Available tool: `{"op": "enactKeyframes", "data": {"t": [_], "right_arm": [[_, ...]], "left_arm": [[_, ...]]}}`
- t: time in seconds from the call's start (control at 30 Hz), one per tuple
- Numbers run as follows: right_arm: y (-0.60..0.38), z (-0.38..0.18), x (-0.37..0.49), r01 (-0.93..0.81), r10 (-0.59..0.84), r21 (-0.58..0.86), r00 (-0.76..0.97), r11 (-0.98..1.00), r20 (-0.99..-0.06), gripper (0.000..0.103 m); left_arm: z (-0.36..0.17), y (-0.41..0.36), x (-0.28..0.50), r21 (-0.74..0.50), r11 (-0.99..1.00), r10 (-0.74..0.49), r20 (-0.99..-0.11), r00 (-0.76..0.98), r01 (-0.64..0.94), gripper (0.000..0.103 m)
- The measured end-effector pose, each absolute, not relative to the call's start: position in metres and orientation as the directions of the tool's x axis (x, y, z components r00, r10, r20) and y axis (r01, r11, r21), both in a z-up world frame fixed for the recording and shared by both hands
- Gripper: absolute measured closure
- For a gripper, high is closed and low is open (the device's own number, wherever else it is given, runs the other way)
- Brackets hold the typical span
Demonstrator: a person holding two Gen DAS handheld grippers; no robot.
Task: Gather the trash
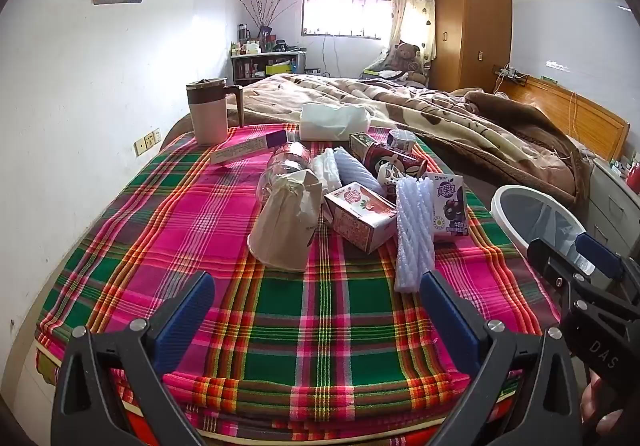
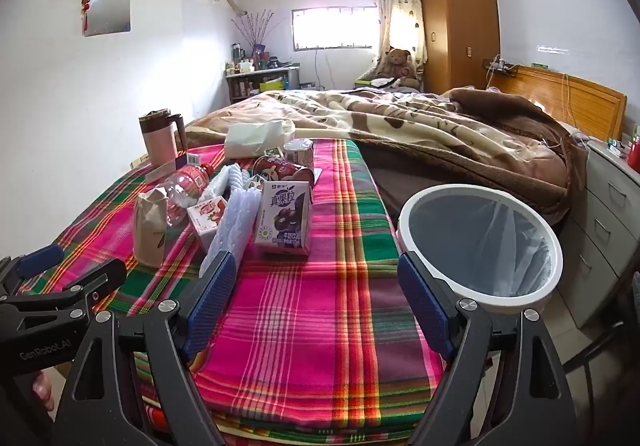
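A pile of trash lies on the plaid cloth [image 1: 280, 326]: a crumpled paper cup [image 1: 286, 224], a clear plastic bottle [image 1: 286, 166], a pink drink carton [image 1: 358, 216], a purple milk carton [image 1: 448, 206], white foam netting [image 1: 414, 234] and a dark red can [image 1: 394, 162]. The purple carton [image 2: 285, 216] and foam netting [image 2: 234, 228] also show in the right wrist view. My left gripper [image 1: 316, 310] is open and empty, just short of the cup. My right gripper [image 2: 316, 294] is open and empty over the cloth, beside the white bin [image 2: 480, 242].
A pink mug [image 1: 210, 112] and a tissue pack [image 1: 334, 122] stand at the cloth's far end. A brown blanket [image 1: 460, 126] covers the bed beyond. Grey drawers [image 2: 608, 222] stand right of the bin. My right gripper's body [image 1: 580, 278] sits near the bin rim [image 1: 500, 206].
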State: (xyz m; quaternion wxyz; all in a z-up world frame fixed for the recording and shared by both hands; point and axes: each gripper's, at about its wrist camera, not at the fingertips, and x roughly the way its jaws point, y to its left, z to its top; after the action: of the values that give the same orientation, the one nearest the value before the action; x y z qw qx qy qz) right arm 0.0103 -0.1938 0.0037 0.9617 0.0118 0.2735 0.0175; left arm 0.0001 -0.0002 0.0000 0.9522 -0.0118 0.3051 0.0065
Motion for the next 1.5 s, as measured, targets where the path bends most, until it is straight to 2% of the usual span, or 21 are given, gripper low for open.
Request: {"op": "enactKeyframes", "data": {"t": [1.5], "right_arm": [[-0.192, 0.002, 0.010, -0.029, 0.047, 0.042, 0.852, 0.999, -0.521, 0.019]], "left_arm": [[0.000, 0.004, 0.000, -0.023, 0.999, 0.010, -0.575, 0.818, -0.028, 0.000]]}}
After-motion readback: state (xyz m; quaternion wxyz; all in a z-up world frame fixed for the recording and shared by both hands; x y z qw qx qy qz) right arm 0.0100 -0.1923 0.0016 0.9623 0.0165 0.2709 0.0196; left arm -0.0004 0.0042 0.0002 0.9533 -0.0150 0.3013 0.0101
